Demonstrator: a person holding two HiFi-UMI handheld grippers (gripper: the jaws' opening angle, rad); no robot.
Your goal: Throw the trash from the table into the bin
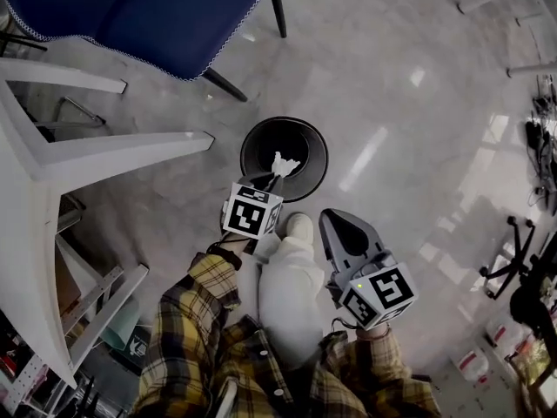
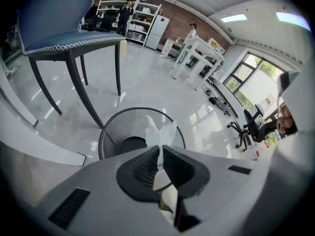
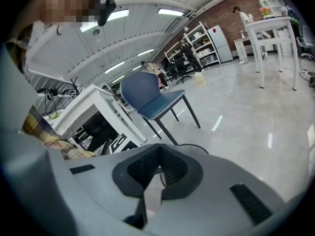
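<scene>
Left hand-held gripper: jaws pinched on a scrap of white tissue. In the left gripper view the tissue fans out past the tips of the hand-held gripper, a thin strip of it caught between the black pads.
- Tissue sits directly over the open mouth of the black mesh bin, above the rim, not inside. Bin stands on the pale glossy floor; its dark bottom shows through the mouth.

Right hand-held gripper: beside the left one, off to the side of the bin. In its own view the jaws are pressed together, nothing seen between them; a bit of the bin's rim shows just beyond the tips.

Surroundings:
- Blue chair with dark legs just behind the bin.
- White surface at the person's left, near the chair.
- Yellow plaid sleeves and a white shoe near the bin.
</scene>
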